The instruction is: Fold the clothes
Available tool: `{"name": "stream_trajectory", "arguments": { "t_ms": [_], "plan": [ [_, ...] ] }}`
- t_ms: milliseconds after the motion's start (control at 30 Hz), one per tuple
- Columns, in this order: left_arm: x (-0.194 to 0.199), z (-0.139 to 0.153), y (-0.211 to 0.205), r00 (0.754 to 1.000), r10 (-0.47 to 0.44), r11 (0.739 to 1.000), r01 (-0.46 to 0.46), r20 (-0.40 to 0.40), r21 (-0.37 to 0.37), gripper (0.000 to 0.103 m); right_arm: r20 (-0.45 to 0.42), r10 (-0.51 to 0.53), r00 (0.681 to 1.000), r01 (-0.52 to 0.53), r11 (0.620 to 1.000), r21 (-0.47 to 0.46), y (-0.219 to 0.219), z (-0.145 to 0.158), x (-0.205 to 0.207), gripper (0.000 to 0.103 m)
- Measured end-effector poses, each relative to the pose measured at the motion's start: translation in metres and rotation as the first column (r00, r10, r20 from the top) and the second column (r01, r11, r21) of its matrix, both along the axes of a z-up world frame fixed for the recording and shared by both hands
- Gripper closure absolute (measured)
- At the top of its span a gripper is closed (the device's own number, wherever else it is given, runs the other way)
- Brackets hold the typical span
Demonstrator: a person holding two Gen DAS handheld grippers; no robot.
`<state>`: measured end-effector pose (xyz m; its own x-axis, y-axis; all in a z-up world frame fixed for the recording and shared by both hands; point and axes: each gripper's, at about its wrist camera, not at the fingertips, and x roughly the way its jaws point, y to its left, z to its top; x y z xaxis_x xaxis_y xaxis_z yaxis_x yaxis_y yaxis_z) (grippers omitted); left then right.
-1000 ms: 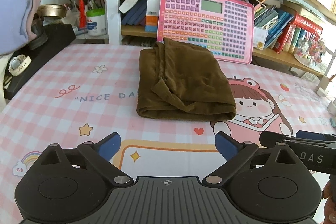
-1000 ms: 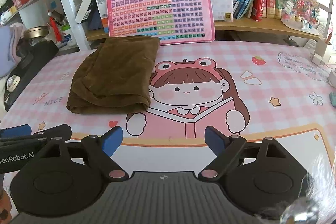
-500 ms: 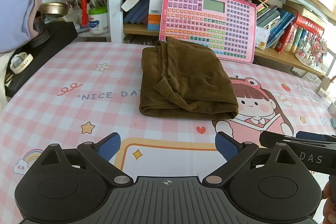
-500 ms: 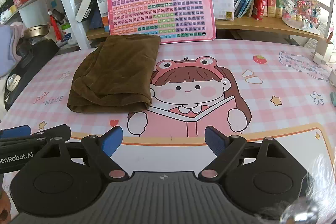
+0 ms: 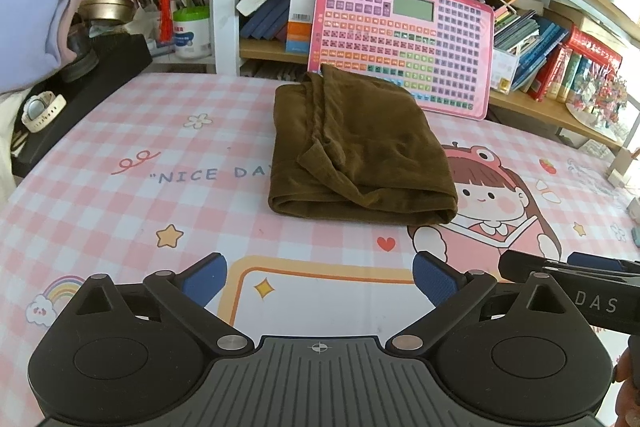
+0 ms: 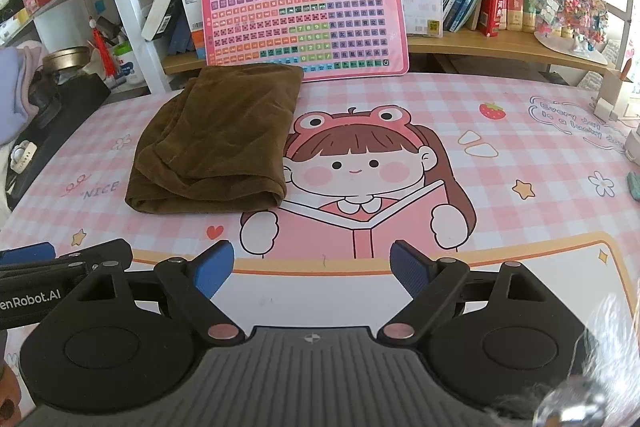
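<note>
On the pink checked table mat (image 5: 120,211) lies a soft, light brown garment (image 5: 360,155), already folded; best pinched at its thick near edge; the left gripper (image 5: 318,277) and right gripper (image 6: 312,267) both stand wide apart and empty.

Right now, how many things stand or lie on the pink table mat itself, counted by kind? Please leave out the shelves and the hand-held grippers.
Brown folded cloth: 1
Pink keyboard board, leaning against the shelf: 1
Total: 2
Small items at the right edge of the table mat are cut off and too unclear to count.
</note>
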<state>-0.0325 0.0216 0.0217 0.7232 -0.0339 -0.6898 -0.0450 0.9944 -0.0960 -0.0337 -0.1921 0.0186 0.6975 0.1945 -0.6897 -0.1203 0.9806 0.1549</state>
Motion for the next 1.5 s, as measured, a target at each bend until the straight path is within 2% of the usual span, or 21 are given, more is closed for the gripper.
{"name": "stream_trajectory", "arguments": {
  "t_ms": [933, 1500],
  "plan": [
    [-0.006, 0.002, 0.004, 1.000, 0.005, 1.000, -0.005, 0.001, 0.017, 0.002, 0.003, 0.013, 1.000, -0.013, 1.000, -0.028, 0.011, 0.002, -0.003, 0.013],
    [0.003, -0.006, 0.006, 0.999, 0.005, 0.999, -0.004, -0.038, 0.035, 0.002, -0.014, 0.001, 1.000, -0.002, 0.999, -0.049, 0.016, -0.002, 0.002, 0.012]
  ]
}}
